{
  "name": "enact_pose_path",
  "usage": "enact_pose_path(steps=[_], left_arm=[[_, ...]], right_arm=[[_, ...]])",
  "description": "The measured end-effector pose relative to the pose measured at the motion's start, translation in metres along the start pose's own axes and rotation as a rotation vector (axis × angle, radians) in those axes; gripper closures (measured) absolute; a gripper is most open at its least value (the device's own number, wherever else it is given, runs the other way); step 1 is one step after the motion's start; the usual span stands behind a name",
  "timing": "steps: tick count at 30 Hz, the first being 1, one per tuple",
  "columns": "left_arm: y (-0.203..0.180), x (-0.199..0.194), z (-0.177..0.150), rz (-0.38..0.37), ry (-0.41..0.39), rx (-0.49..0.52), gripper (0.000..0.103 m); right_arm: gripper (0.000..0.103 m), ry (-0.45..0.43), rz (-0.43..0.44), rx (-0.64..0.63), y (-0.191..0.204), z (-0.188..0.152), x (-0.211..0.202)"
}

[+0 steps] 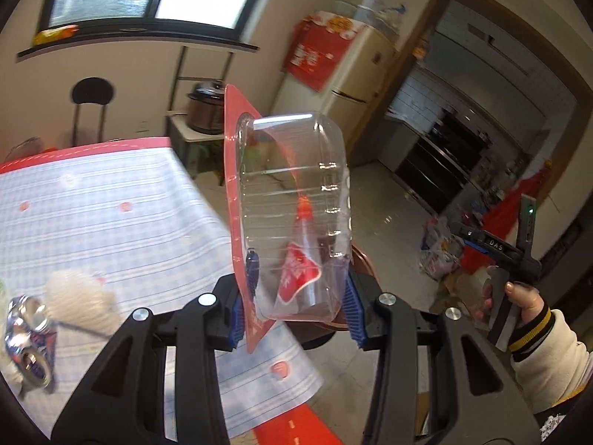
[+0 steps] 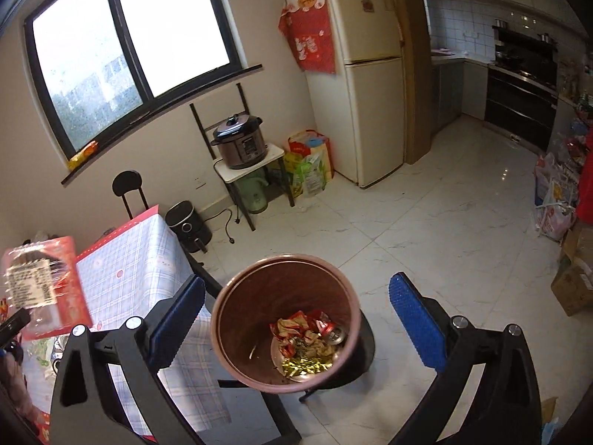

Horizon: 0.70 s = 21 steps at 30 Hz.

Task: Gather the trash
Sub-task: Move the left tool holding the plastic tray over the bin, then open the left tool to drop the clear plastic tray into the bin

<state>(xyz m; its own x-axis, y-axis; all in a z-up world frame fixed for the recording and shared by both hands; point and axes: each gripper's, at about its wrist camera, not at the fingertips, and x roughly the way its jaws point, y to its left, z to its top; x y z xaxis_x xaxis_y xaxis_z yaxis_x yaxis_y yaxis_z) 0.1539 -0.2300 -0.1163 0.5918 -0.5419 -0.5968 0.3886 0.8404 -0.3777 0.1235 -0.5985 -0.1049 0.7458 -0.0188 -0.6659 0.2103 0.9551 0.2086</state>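
Observation:
My left gripper (image 1: 296, 296) is shut on a clear plastic blister pack with a red card backing (image 1: 292, 193), held upright in the air past the table's corner. The same pack shows at the left edge of the right wrist view (image 2: 40, 289). My right gripper (image 2: 296, 315) is open and empty, hovering above a brown trash bin (image 2: 237, 333) that holds wrappers and a can (image 2: 333, 333). The bin's rim shows behind the pack in the left wrist view (image 1: 365, 259). A crushed can (image 1: 27, 337) and a crumpled white tissue (image 1: 81, 296) lie on the table.
The table (image 1: 111, 204) has a blue checked cloth with a red border. A black chair (image 2: 128, 189), an air fryer (image 2: 187, 226), a stand with a pressure cooker (image 2: 241, 144), a fridge (image 2: 367, 74) and bags at the right (image 2: 556, 204) stand on the tiled floor.

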Motion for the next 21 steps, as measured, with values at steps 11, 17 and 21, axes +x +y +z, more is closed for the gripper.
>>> enact_pose_path(steps=[11,17,21], left_arm=[[-0.076,0.133,0.013,-0.145,0.163,0.149,0.058],[-0.106,0.194,0.028,-0.159,0.17,0.183,0.058],[-0.114,0.219,0.05,-0.188,0.156,0.155,0.01]], right_arm=[[0.005,-0.048,-0.123,0.104,-0.051,-0.046,-0.087],[0.005,-0.046,-0.219,0.172,-0.076,-0.077,-0.119],[0.005,-0.055,-0.264,0.213,-0.086,-0.094,-0.136]])
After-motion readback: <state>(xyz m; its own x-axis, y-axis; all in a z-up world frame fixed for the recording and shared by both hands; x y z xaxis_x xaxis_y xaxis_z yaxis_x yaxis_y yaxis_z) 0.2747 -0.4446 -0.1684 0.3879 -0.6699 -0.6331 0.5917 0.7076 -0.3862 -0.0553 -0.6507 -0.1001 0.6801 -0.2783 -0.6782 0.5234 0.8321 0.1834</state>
